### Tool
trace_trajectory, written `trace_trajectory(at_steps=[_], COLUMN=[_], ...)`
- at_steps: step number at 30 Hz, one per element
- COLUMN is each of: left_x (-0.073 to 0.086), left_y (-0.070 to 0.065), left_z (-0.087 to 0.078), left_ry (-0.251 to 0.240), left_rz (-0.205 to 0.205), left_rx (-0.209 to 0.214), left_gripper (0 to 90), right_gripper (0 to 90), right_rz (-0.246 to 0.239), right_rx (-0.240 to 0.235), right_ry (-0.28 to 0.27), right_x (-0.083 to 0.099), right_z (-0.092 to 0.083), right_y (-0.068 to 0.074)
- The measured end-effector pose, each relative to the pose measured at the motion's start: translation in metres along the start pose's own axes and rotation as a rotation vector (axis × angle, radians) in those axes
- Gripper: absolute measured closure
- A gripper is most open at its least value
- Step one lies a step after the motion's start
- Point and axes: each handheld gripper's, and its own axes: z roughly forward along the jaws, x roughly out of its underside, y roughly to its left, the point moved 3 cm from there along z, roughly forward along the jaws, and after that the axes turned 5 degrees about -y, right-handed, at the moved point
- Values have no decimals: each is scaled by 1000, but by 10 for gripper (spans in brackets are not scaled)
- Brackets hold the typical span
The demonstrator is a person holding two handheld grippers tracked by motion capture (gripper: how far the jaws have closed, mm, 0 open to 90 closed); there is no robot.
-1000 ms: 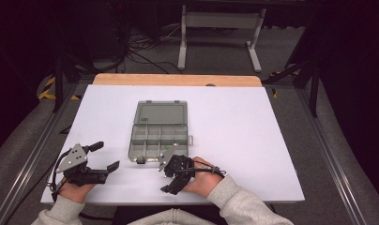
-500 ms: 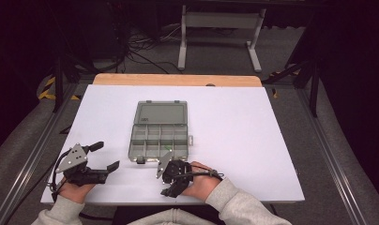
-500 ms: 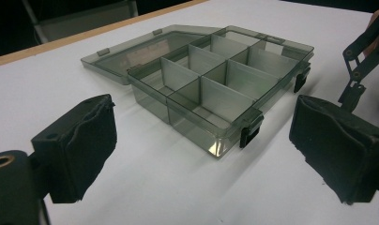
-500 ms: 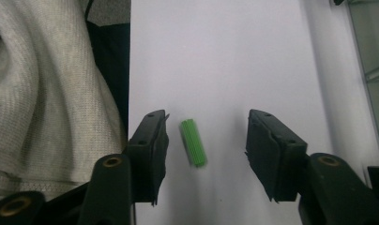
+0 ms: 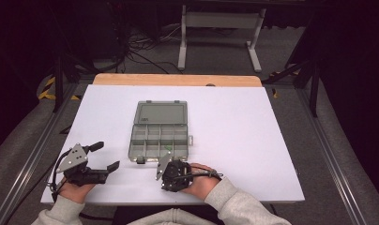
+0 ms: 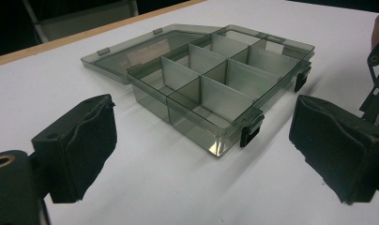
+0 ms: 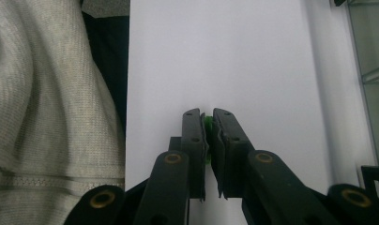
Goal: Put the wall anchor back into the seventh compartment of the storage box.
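The right gripper (image 7: 208, 125), jaws just closed, pinches a green piece (image 7: 207, 123), probably for the open box (image 5: 159, 137); the left gripper (image 6: 201, 154) waits agape.

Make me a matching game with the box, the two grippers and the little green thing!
Things:
1. compartment box
2. left hand-held gripper
3. right hand-held gripper
4. small green piece

States:
A. pinched between two black jaws
B. jaws wide apart, nothing between them
C. lid lying open on the white table
D. jaws closed on something green

Pairs: 1-C, 2-B, 3-D, 4-A
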Motion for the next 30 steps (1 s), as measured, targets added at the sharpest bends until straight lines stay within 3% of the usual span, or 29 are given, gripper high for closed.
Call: trace_trajectory(at_steps=[9, 30], left_x=[0, 0], left_y=[0, 0], left_z=[0, 0], left_ry=[-1, -1], left_rz=[0, -2], left_rx=[2, 3], left_gripper=[85, 86], right_gripper=[839, 838], right_rz=[3, 7], right_rx=[0, 43], right_ry=[0, -44], right_x=[-2, -15], right_z=[-2, -27], right_y=[-1, -16])
